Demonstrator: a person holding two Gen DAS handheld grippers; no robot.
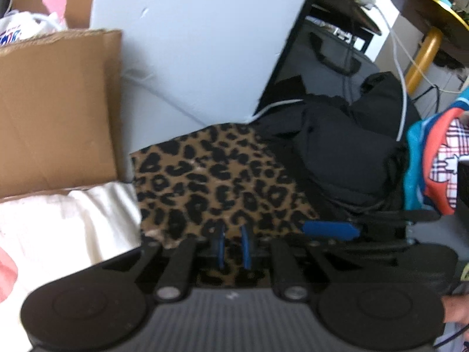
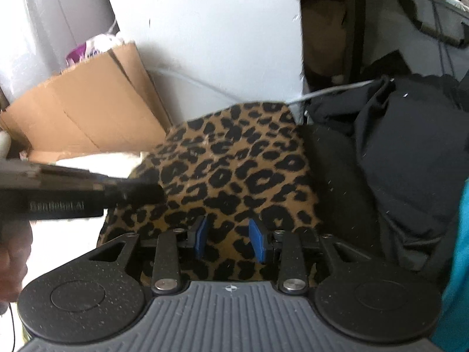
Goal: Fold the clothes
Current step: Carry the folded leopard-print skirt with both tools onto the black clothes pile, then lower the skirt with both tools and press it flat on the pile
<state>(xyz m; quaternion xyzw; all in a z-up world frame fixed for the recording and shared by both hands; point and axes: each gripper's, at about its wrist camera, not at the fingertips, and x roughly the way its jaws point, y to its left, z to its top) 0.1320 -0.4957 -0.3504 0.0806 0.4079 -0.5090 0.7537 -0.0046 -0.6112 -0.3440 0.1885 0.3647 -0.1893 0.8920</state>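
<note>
Mid-fold on leopard-print garment (image 2: 234,170): left gripper (image 1: 233,248) nearly clenched, right gripper (image 2: 230,240) parted, cloth beneath; black clothes (image 2: 410,161) at 3 o'clock. Next: firm edge grip.

1. Your left wrist view looks forward and down, close over the leopard-print garment (image 1: 217,182), cardboard box (image 1: 55,111) at its left.
2. Your right wrist view faces likewise, equally close.
3. Both share the garment, box, and black clothing (image 2: 395,158).
</note>
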